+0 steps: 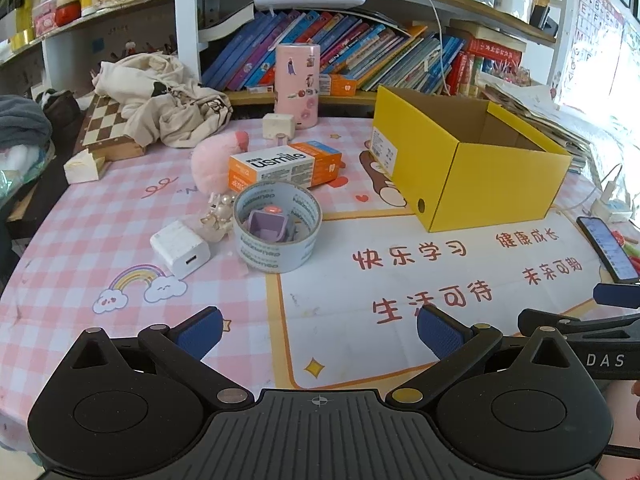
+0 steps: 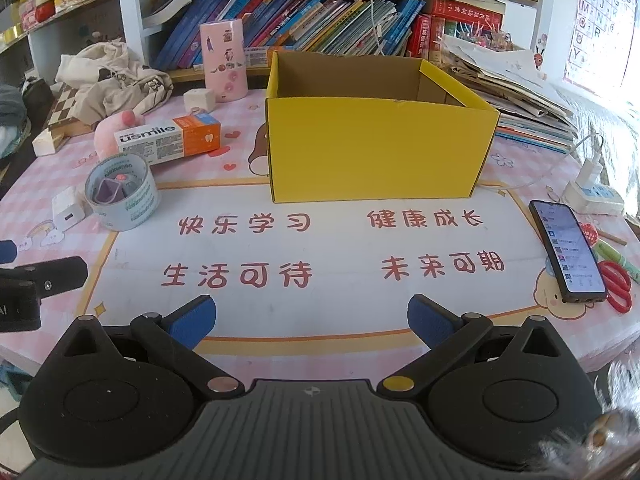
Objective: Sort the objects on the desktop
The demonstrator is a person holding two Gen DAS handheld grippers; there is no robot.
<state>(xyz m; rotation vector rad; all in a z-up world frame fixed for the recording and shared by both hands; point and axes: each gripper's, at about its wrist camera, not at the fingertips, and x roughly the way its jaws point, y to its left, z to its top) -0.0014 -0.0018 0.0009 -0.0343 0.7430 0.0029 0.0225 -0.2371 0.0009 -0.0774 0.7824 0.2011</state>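
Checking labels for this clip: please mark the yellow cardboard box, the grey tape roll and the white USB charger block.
Yellow cardboard box (image 2: 372,148): right wrist view, on its front wall.
Grey tape roll (image 1: 262,258): left wrist view, on its near outer wall.
White USB charger block (image 1: 176,240): left wrist view, on its top face.

Left claw (image 1: 318,330) spread wide, nothing held, right claw (image 2: 312,320) likewise wide and unloaded, both level, side by side, low over bench.

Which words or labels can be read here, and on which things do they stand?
"usmile": orange and white cardboard carton.
"快乐学习", "健康成长", "生活可待", "未来可期": pink checked desk mat.
"DAS": black right tool.
Grey tape roll print, yellow cardboard box label, book spines: unreadable.
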